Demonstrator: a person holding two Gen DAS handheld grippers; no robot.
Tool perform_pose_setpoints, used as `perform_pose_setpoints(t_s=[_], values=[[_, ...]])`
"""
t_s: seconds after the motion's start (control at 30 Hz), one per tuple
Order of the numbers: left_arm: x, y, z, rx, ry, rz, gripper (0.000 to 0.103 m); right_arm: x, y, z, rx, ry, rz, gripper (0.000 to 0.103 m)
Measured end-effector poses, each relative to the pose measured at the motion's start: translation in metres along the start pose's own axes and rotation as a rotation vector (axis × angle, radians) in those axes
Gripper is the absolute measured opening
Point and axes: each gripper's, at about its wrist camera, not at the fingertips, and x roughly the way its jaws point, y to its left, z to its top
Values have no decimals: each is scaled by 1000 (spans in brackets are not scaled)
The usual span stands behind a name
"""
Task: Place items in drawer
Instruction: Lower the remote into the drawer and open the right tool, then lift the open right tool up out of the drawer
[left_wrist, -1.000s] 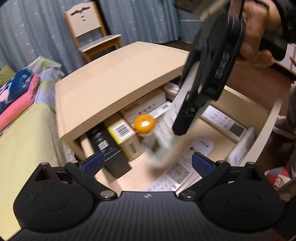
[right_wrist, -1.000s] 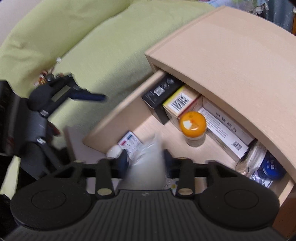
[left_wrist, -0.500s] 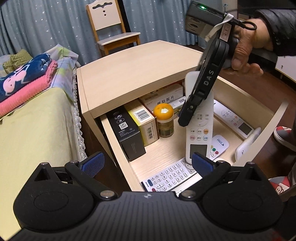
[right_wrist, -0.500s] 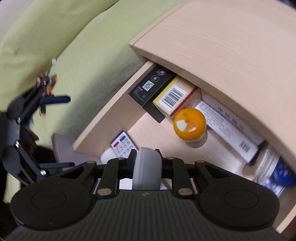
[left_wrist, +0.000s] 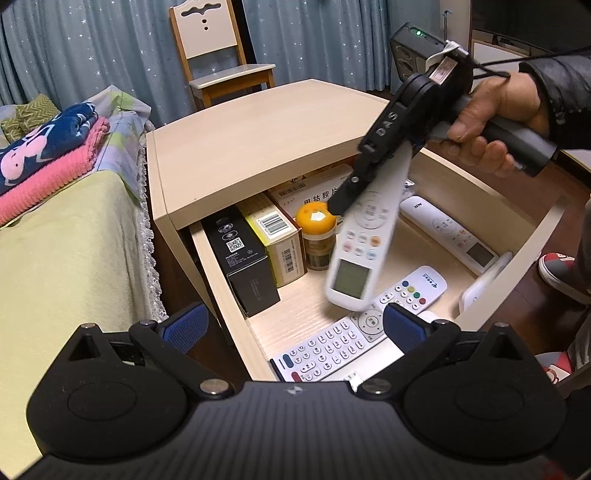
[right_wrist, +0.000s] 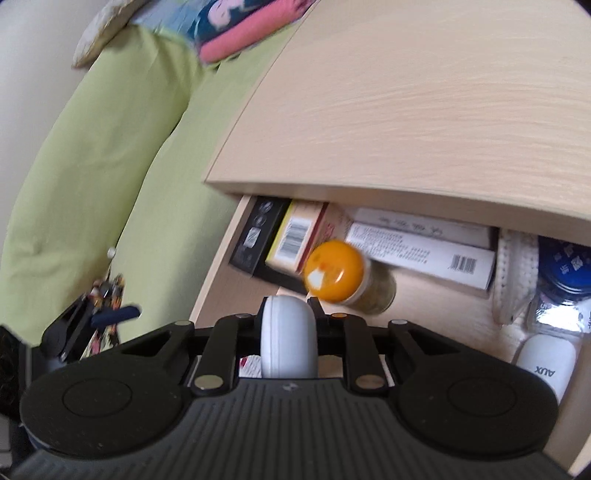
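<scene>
Over drawer (left_wrist: 546, 236), hand (left_wrist: 491, 122) tilts gripped remote (left_wrist: 365, 240) downward.

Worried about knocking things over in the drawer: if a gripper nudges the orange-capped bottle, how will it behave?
The orange-capped bottle stands upright, tall and narrow, so it probably tips easily. Its round body would likely roll. The yellow box beside it may stop it.

Your left wrist view is evenly lit by warm indoor light and mostly sharp; only the held white remote (left_wrist: 364, 236) smears slightly. Fisheye bending curves the curtain (left_wrist: 110, 48) toward 11 o'clock. Your right wrist view is softer throughout: the orange-capped bottle (right_wrist: 338, 271) is motion-blurred, and glare whitens a wrapper (right_wrist: 559, 317) at 3 o'clock.
</scene>
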Motion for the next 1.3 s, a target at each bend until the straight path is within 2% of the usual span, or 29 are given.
perform_pose_setpoints(t_s=[0.17,0.23,0.3,0.67,0.77,0.93,1.3], values=[[-3,-3,-3,2,3,-4,102,6,-8,-4,14,20,-69,17],[-4,-3,-4,0,4,-4,102,8,-12,-5,19,32,-98,21],[-5,-3,-5,-4,4,-6,102,10,-15,-6,24,44,-127,28],[-6,-9,-5,-1,-2,-19,102,14,-32,-15,130,98,-192,50],[-7,-8,-6,-5,0,-15,102,18,-30,-22,127,114,-212,64],[-8,-8,-8,-7,-4,-15,102,16,-30,-24,129,142,-275,76],[-10,-4,-12,-19,-13,-7,102,11,-25,-27,113,202,-318,77]])
